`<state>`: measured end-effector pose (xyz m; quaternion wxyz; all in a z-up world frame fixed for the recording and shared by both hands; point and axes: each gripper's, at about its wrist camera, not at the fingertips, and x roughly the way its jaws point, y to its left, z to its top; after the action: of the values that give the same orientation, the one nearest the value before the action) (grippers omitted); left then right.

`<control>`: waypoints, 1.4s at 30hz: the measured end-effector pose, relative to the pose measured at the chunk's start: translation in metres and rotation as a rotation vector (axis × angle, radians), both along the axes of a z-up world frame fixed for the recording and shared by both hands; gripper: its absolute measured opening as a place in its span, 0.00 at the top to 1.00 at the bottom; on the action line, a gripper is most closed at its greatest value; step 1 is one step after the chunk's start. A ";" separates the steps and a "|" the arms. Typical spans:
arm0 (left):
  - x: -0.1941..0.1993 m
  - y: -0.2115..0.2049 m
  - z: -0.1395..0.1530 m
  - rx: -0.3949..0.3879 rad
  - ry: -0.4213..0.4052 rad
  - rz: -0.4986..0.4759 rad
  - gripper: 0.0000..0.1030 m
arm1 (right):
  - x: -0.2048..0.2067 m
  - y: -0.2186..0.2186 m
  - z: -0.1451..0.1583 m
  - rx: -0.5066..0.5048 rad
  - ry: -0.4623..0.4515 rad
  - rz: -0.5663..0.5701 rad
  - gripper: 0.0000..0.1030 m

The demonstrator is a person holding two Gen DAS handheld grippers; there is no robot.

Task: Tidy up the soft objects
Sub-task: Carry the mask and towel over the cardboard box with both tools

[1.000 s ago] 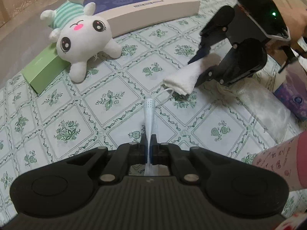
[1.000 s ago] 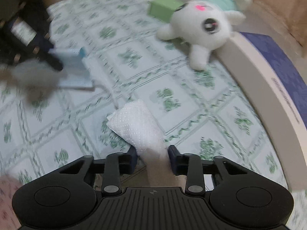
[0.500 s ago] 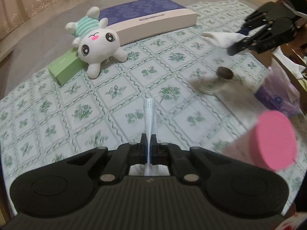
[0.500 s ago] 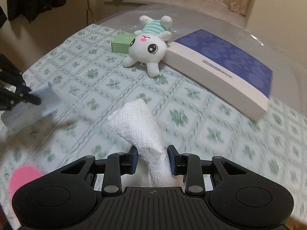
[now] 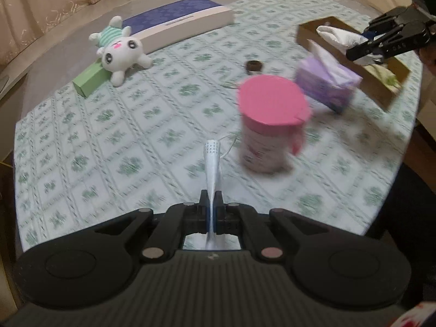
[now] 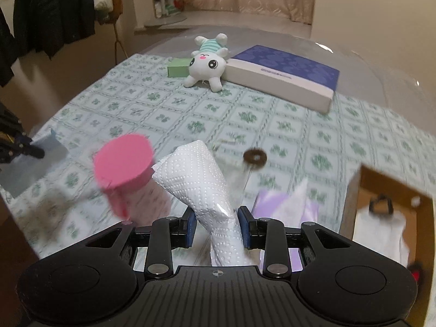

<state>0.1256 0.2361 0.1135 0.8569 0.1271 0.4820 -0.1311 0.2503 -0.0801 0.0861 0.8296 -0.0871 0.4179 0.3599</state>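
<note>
My left gripper (image 5: 211,209) is shut on a thin pale blue face mask (image 5: 212,160), seen edge-on, held above the table; it shows at the left edge of the right wrist view (image 6: 35,163). My right gripper (image 6: 216,223) is shut on a white embossed paper towel (image 6: 199,177), held above the table near a brown cardboard box (image 6: 389,188). In the left wrist view the right gripper (image 5: 381,41) holds the towel (image 5: 340,34) over that box (image 5: 381,76). A white plush bunny (image 5: 122,51) lies at the far side.
A pink-lidded canister (image 5: 269,125) stands mid-table beside a purple tissue pack (image 5: 327,81). A small brown ring (image 6: 254,158) lies on the cloth. A long blue-topped box (image 6: 283,73) and a green box (image 6: 178,66) flank the bunny. The table's edge runs close at the right.
Both grippers have lifted and pulled back from the table's middle. The right gripper carried the towel right, over the cardboard box. The canister and tissue pack came into view.
</note>
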 end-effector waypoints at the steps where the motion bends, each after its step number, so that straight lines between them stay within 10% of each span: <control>1: -0.009 -0.006 0.000 -0.012 -0.003 -0.002 0.99 | -0.009 -0.007 -0.002 0.010 0.000 -0.014 0.68; 12: -0.060 -0.112 0.000 -0.124 -0.033 -0.121 0.99 | -0.094 -0.097 -0.036 0.039 0.025 -0.180 0.68; 25: -0.008 -0.277 0.003 -0.310 -0.069 -0.288 0.99 | -0.116 -0.228 -0.032 0.040 0.008 -0.425 0.68; 42: 0.114 -0.375 0.004 -0.560 -0.089 -0.051 0.99 | -0.045 -0.288 -0.022 -0.006 -0.041 -0.520 0.68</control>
<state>0.2399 -0.1391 0.1174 0.8754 -0.0969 0.3857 -0.2749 0.2057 -0.3678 0.0639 0.9023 0.0133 0.4103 0.1314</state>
